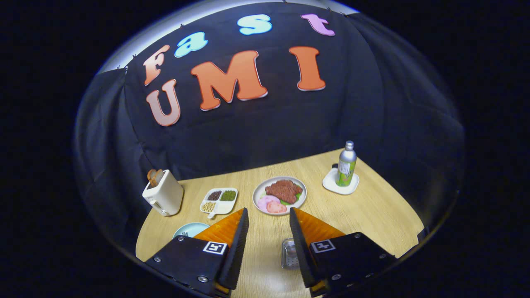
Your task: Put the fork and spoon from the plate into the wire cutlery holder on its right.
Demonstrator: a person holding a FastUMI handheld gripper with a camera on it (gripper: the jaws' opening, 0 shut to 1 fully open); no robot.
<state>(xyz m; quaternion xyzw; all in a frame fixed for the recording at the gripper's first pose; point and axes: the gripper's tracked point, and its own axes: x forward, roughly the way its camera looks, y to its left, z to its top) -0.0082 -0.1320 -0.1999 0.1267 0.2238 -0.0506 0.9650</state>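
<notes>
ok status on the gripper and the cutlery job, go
Gripper open, holding nothing. Blue plate peeks past the left finger; cutlery holder low between the fingers. Nothing between them in the way.

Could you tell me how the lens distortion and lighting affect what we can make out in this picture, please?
Gripper view: fisheye bends the table edge into a curve; lighting is even, the steak plate and bottle sharp; the open gripper partly hides the blue plate and wire holder.

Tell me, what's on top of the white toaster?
Brown toast slices stick up from the white toaster; their lower parts are hidden inside. The open gripper holds nothing.
</notes>
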